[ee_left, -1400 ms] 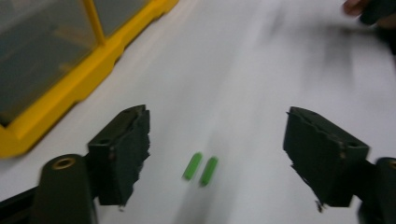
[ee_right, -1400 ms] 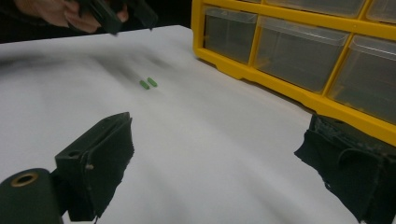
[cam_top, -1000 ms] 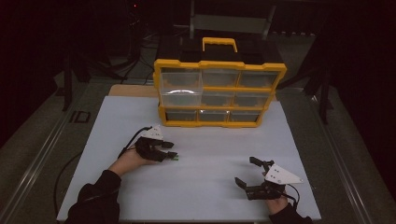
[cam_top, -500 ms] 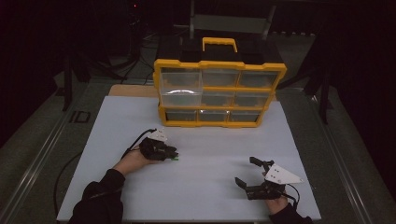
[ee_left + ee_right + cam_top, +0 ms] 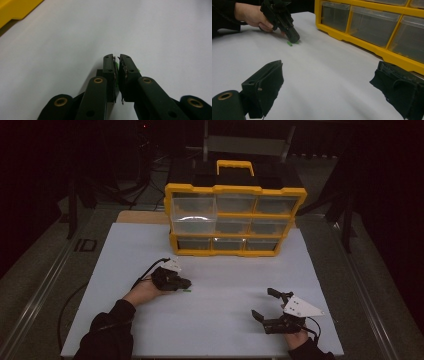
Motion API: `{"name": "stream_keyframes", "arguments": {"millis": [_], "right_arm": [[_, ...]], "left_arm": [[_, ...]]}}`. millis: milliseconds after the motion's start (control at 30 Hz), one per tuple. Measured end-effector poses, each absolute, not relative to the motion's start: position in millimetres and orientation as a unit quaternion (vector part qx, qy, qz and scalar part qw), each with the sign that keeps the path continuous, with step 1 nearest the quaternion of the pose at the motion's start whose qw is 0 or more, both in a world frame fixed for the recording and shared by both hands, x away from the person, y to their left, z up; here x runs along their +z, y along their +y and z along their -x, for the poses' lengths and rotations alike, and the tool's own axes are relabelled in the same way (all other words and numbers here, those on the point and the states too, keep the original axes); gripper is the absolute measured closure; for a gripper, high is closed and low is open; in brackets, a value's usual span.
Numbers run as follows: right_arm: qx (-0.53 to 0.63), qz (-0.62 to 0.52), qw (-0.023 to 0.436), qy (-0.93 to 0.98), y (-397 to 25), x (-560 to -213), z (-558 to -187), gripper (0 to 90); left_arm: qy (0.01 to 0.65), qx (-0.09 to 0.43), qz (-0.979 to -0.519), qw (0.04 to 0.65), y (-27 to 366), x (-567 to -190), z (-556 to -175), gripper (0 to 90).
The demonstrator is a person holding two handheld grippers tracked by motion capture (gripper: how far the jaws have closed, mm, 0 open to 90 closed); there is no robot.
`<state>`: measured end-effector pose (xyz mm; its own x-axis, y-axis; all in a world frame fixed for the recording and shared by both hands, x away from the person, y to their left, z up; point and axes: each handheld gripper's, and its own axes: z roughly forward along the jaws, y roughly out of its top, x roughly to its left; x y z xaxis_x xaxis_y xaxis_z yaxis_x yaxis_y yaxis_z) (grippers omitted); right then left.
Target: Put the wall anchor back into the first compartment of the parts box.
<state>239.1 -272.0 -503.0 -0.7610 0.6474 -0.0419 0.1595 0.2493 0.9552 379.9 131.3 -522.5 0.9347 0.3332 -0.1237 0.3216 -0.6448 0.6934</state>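
A small green piece (image 5: 290,43) lies on the white tabletop (image 5: 215,325), its ends sticking out on both sides of my left gripper's tip (image 5: 293,38). In the left gripper view the jaws (image 5: 117,56) stand almost together, pressed down over the green piece (image 5: 115,65). In the high view my left gripper (image 5: 187,283) is left of centre, with the green piece (image 5: 186,291) just at its tip. My right gripper (image 5: 262,303) rests near the front right, open wide with nothing between its jaws (image 5: 329,75).
A yellow drawer organizer (image 5: 235,191) with clear drawers and a top handle stands at the back of the table; its frame (image 5: 362,43) is ahead of my right gripper and its corner (image 5: 15,10) is at my left gripper's far left. Dark surroundings ring the table.
My left gripper has slid a little to the right and settled down at the green piece. The right gripper has stayed put.
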Motion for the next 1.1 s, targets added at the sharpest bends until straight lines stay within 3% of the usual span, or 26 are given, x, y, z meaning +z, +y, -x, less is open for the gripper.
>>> {"name": "stream_keyframes", "arguments": {"millis": [567,1100], "right_arm": [[0.551,-0.266,0.223,0.759,-272,-502,-239,8.0],[0.552,-0.268,0.224,0.757,-272,-502,-239,8.0]], "left_arm": [[0.142,0.001,-0.912,0.384,135,-478,-371,83.4],[0.076,0.003,-0.918,0.388,138,-404,-349,83.5]]}}
